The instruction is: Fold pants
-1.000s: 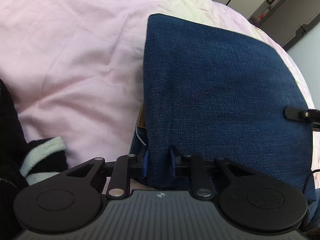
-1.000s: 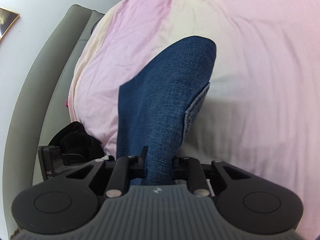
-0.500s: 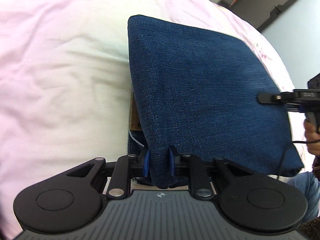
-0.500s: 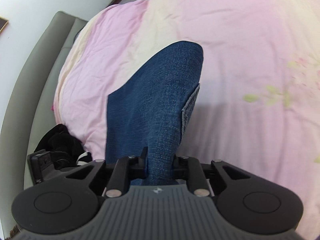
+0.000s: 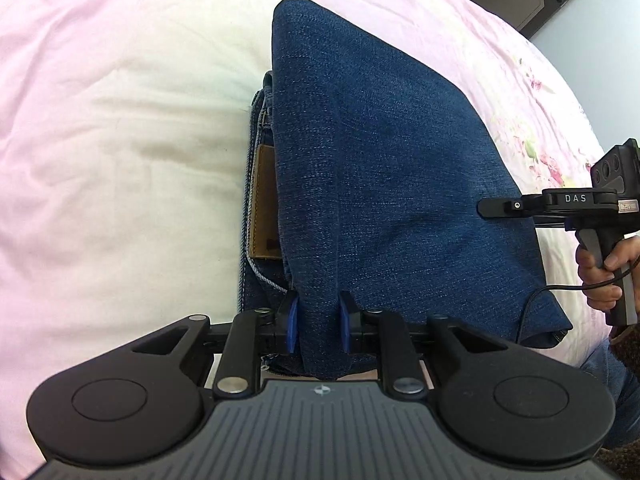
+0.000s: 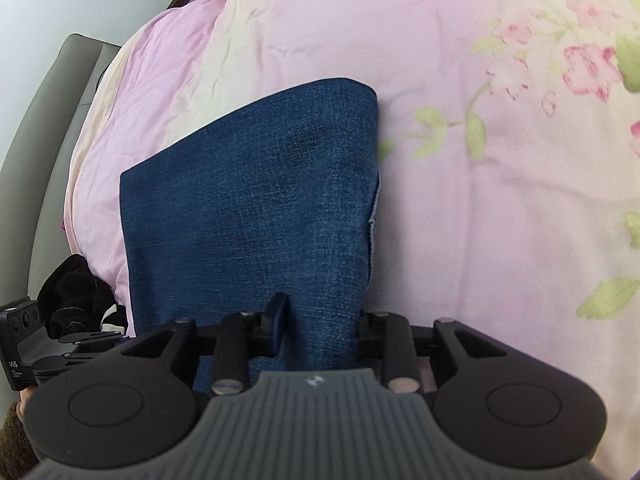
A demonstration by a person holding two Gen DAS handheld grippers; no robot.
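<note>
While the left gripper (image 5: pixel 318 326) jaws pinch the folded pants (image 5: pixel 384 184), the right gripper (image 6: pixel 320 320) jaws clamp them too.

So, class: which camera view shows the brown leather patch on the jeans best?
The left wrist view: the brown leather patch shows beside the folded top layer of the jeans. The right wrist view shows only plain denim, no patch.
</note>
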